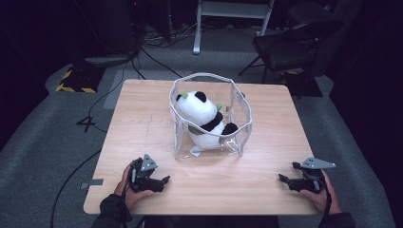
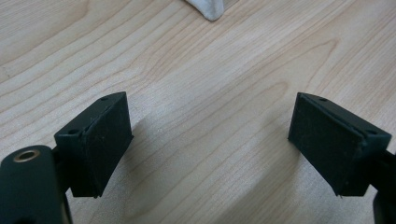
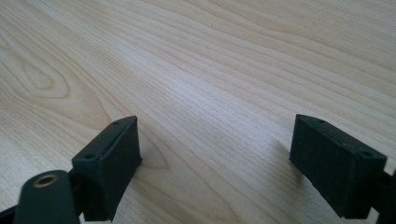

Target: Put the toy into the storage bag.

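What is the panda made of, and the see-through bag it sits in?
The panda looks like soft plush: fuzzy white and black fabric, matte. The bag seems to be clear shiny plastic with pale trim, since the panda shows through its walls.

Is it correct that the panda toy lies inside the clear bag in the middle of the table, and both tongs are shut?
Not quite: both tongs are open, as the gripper views show. The left tongs and right tongs stand wide over bare table. The panda toy is indeed inside the clear bag.

A plush panda (image 1: 203, 118) is seated inside a clear plastic bag (image 1: 243, 124) at the middle of the table (image 1: 142, 123), with the left gripper (image 1: 159, 182) and right gripper (image 1: 286, 179) rested near the front edge.
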